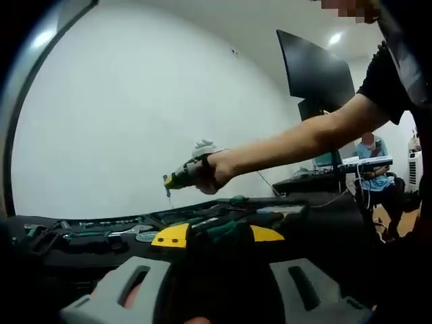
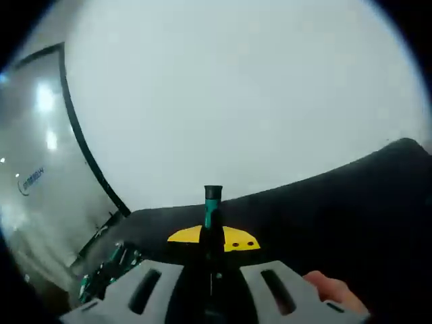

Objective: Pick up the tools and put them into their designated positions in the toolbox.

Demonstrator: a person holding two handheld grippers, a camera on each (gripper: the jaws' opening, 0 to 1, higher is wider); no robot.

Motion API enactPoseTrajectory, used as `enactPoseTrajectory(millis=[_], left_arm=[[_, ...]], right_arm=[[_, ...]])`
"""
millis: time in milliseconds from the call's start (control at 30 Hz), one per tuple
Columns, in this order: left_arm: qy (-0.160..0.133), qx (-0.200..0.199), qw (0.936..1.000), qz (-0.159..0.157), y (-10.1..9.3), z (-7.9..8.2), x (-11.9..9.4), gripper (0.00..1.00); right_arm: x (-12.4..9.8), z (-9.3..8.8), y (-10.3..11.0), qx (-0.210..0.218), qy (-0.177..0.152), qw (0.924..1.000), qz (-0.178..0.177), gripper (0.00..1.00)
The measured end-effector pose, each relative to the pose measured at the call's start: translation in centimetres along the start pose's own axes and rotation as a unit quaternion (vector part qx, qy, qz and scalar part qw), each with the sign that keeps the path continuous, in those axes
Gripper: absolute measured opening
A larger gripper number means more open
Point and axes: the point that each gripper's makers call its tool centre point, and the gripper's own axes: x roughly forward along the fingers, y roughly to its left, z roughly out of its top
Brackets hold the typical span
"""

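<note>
The open black toolbox [image 1: 101, 236] lies low across the left gripper view, with several green-handled tools [image 1: 216, 226] in its slots. My left gripper [image 1: 219, 235] hovers just before it, yellow-tipped jaws spread wide and nothing clearly between them. A person's arm reaches in from the right, and its hand holds the right gripper [image 1: 181, 179] above the box, with a thin tool tip pointing down-left. In the right gripper view, my right gripper [image 2: 212, 237] is shut on a green and black tool handle [image 2: 212, 201] that stands up between its yellow tips. Part of the toolbox [image 2: 108, 266] shows at the lower left.
A white wall stands behind the black table [image 2: 337, 216]. A dark monitor [image 1: 314, 71] hangs at the upper right. A seated person [image 1: 374, 169] is at a desk [image 1: 317, 181] far right. A fingertip [image 2: 331, 287] rests beside the right jaw.
</note>
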Motion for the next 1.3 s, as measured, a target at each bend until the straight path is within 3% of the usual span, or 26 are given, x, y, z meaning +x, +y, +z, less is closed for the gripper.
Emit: enactPoseTrajectory(millis=[133, 200, 333, 433, 500, 633, 700, 767, 900, 933, 1000, 1133, 1200, 1300], left_arm=[[-0.001, -0.001, 1.0, -0.002, -0.1, 0.0, 0.0, 0.32], [-0.002, -0.001, 1.0, -0.003, 0.0, 0.0, 0.0, 0.32], [-0.003, -0.002, 1.0, -0.002, 0.1, 0.1, -0.1, 0.32], [-0.003, -0.001, 1.0, -0.002, 0.0, 0.1, -0.1, 0.32], [-0.004, -0.001, 1.0, -0.002, 0.1, 0.1, -0.1, 0.32], [-0.007, -0.002, 1.0, -0.004, 0.0, 0.2, -0.1, 0.32], [-0.007, -0.002, 1.0, -0.005, 0.0, 0.2, 0.0, 0.32], [-0.007, -0.001, 1.0, -0.006, 0.0, 0.2, 0.0, 0.32], [0.0, 0.003, 1.0, -0.005, 0.0, 0.0, 0.1, 0.32], [0.002, 0.004, 1.0, -0.004, 0.0, -0.1, 0.1, 0.32], [0.007, 0.007, 0.9999, -0.003, 0.0, -0.3, 0.2, 0.32], [0.02, 0.016, 0.9997, 0.001, 0.0, -0.7, 0.3, 0.32], [0.026, 0.02, 0.9995, 0.003, 0.0, -0.9, 0.3, 0.32], [0.029, 0.023, 0.9993, 0.003, 0.0, -1.0, 0.3, 0.32]], right_arm=[[1.0, -0.7, 0.7, -0.005, 0.002, 1.0, 0.004, 0.07], [1.1, -1.1, 0.7, -0.026, 0.004, 0.9997, 0.003, 0.07], [0.6, -0.9, 1.4, -0.021, 0.001, 0.9996, 0.018, 0.06], [-0.9, 0.8, 1.7, -0.034, -0.006, 0.9989, 0.033, 0.07], [-3.2, 2.4, 0.8, -0.091, -0.001, 0.9953, 0.032, 0.07], [-6.8, 4.4, -3.9, -0.133, 0.073, 0.9884, -0.01, 0.07], [-9.1, 3.4, -5.7, -0.13, 0.144, 0.9808, -0.024, 0.07], [-11.5, 2.5, -6.2, -0.147, 0.18, 0.9725, -0.017, 0.07], [-15.4, 1.2, -6.2, -0.215, 0.214, 0.9524, -0.026, 0.06], [-15.2, 2.0, -6.8, -0.218, 0.219, 0.9504, -0.029, 0.06], [-16.5, 1.4, -6.1, -0.212, 0.222, 0.9513, -0.03, 0.06], [-17.2, 0.3, -6.1, -0.14, 0.249, 0.9571, -0.047, 0.06], [-17.9, -0.4, -7.4, -0.115, 0.276, 0.9512, -0.075, 0.06], [-18.9, -0.7, -10.1, -0.129, 0.293, 0.9404, -0.114, 0.06]])
